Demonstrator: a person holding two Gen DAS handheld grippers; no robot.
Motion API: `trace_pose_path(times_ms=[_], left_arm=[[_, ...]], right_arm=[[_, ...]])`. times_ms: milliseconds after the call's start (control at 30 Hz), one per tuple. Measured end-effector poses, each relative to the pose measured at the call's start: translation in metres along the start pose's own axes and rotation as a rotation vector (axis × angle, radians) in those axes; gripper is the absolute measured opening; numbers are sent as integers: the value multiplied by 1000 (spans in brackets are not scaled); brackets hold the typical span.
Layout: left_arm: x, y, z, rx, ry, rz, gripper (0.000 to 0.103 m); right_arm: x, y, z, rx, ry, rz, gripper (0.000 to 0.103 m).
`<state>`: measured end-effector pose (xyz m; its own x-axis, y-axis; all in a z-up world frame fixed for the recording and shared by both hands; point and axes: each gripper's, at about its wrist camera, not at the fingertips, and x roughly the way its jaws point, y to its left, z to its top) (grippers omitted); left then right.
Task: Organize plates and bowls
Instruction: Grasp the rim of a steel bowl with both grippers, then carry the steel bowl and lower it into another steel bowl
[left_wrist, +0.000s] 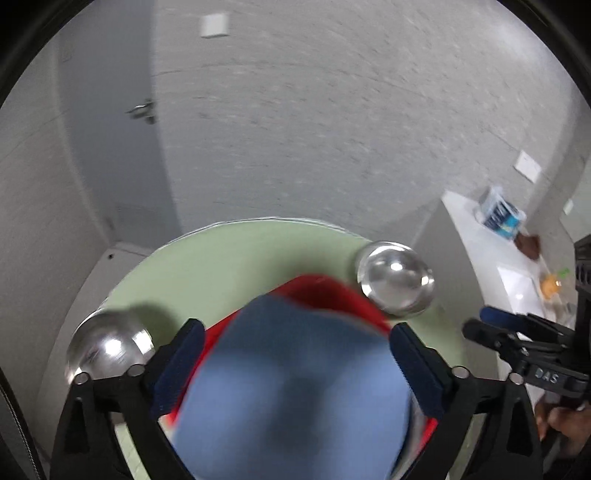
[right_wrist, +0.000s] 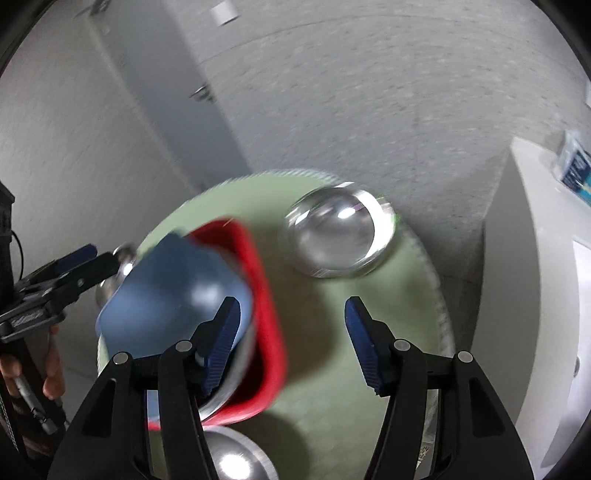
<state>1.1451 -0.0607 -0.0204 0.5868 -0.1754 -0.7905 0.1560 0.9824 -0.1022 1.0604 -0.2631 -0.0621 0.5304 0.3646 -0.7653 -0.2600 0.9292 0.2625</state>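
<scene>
A blue square bowl lies bottom up on a red square plate, on a round green table. My left gripper is open wide above them; the blue bowl lies between its fingers and the pads stand off it. My right gripper is open with only the table between its fingers; its left finger overlaps the edge of the blue bowl and red plate. Upturned steel bowls sit at the table's far right, left and near edge.
A white counter stands right of the table with a blue-and-white package and an orange bottle. A grey wall and a door with a handle are behind. A person's hand holds the left gripper's grip.
</scene>
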Motion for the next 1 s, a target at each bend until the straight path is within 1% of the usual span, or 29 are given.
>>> trace_pose_path(times_ms=[33, 100, 167, 200, 267, 333, 367, 433, 500, 533, 567, 600, 633, 667, 700, 733, 767, 800, 867, 1000], left_arm=[[8, -11, 8, 17, 9, -7, 100], [31, -32, 27, 50, 55, -4, 100], [56, -47, 42, 73, 91, 4, 100], [74, -56, 51, 87, 119, 21, 100], [101, -67, 61, 112, 169, 35, 100], [136, -79, 70, 136, 228, 66, 99], [151, -86, 75, 139, 251, 81, 96], [180, -92, 81, 153, 292, 113, 95], [199, -100, 83, 164, 313, 150, 92], [212, -106, 86, 175, 326, 158, 92], [218, -109, 86, 182, 336, 159, 87], [230, -115, 89, 191, 352, 159, 81], [236, -112, 85, 197, 365, 161, 76], [243, -112, 85, 199, 376, 158, 63], [251, -114, 85, 206, 393, 153, 48], [255, -114, 84, 212, 403, 147, 39], [262, -107, 83, 212, 414, 119, 26], [263, -108, 82, 228, 407, 106, 12], [266, -110, 83, 227, 408, 95, 13], [261, -105, 86, 194, 379, 30, 12]], right_arm=[[4, -9, 3, 19, -8, -11, 62], [14, -31, 12, 70, -14, -24, 63], [25, -50, 17, 114, -3, -24, 63], [34, -58, 20, 140, 5, -16, 63], [53, -74, 23, 192, 28, 6, 63], [69, -85, 26, 224, 46, 23, 63], [80, -90, 26, 246, 64, 38, 63], [91, -96, 27, 259, 75, 58, 63], [106, -101, 29, 270, 98, 69, 62], [112, -104, 29, 276, 110, 78, 58], [120, -105, 29, 285, 124, 91, 51], [122, -106, 27, 291, 129, 103, 49], [125, -106, 27, 297, 136, 117, 47], [128, -106, 28, 304, 143, 131, 41], [131, -107, 28, 309, 147, 145, 38], [133, -106, 28, 310, 150, 156, 33], [134, -105, 28, 316, 154, 178, 29], [135, -104, 27, 321, 154, 191, 27], [134, -101, 27, 316, 152, 175, 27], [122, -100, 21, 331, 123, 167, 26]])
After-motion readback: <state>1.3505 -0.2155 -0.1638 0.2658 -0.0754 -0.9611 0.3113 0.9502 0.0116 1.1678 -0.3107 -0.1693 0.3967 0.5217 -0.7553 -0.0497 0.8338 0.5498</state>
